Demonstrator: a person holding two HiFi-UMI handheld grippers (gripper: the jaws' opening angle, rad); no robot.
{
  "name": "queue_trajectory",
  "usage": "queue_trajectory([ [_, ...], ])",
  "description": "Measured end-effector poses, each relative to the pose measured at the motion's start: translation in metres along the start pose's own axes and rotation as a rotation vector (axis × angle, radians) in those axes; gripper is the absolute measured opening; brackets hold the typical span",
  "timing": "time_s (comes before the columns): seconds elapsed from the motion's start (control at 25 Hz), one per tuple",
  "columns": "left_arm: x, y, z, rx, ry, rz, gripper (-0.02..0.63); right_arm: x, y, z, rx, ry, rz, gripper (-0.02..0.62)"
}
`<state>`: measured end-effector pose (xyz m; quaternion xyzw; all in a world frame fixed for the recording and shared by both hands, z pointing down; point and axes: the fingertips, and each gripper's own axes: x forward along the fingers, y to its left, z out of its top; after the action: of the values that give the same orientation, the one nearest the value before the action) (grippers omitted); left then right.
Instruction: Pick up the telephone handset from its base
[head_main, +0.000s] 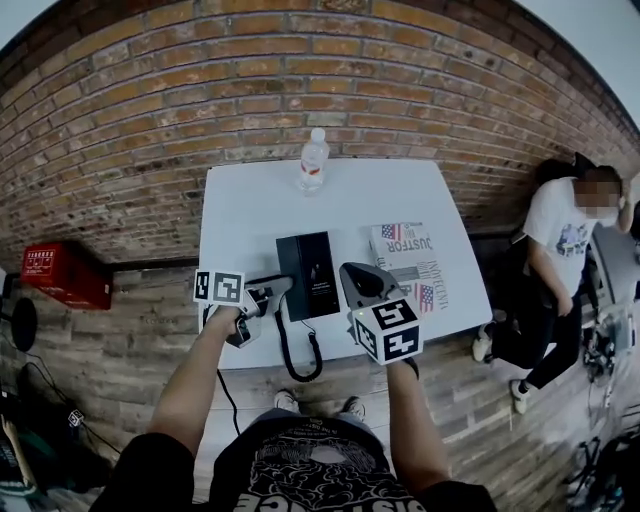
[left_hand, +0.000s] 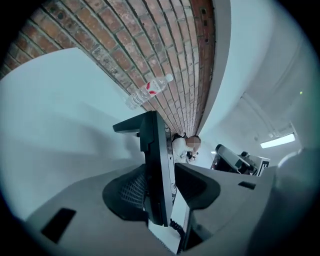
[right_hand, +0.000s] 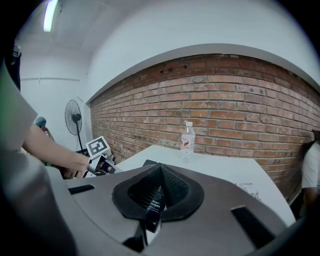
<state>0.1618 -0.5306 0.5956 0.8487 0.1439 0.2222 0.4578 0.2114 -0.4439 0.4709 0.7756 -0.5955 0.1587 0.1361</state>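
A black telephone base (head_main: 310, 272) lies in the middle of the white table (head_main: 250, 210), and its coiled cord (head_main: 297, 360) loops over the front edge. My left gripper (head_main: 272, 290) sits at the base's left edge. In the left gripper view its jaws press on both faces of the thin black handset (left_hand: 156, 165), which is seen edge-on. My right gripper (head_main: 352, 275) hovers at the base's right edge. Its pads (right_hand: 161, 172) meet, and a black strip with white print shows in the slit below them.
A clear water bottle (head_main: 313, 160) stands at the table's back edge against the brick wall. A printed paper (head_main: 412, 262) lies right of the phone. A person (head_main: 560, 260) sits on the floor at right, and a red box (head_main: 65, 272) is on the floor at left.
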Motion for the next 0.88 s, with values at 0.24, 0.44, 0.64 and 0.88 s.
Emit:
queue_trajectory([
  [0.24,0.011,-0.001,0.001,-0.018,0.024,-0.024,0.153,-0.011,-0.012,-0.004,0.017,0.005,-0.054,-0.002],
  [0.44,0.010,0.004,0.001,-0.075,0.011,-0.037,0.084,-0.019,-0.019,-0.013,0.040,0.014,-0.080,-0.002],
  [0.64,0.009,0.003,0.001,-0.077,0.035,-0.038,0.078,-0.023,-0.019,-0.017,0.050,0.017,-0.087,-0.002],
  [0.88,0.007,-0.004,0.001,-0.084,0.017,-0.040,0.074,-0.028,-0.020,-0.017,0.052,0.011,-0.081,-0.002],
])
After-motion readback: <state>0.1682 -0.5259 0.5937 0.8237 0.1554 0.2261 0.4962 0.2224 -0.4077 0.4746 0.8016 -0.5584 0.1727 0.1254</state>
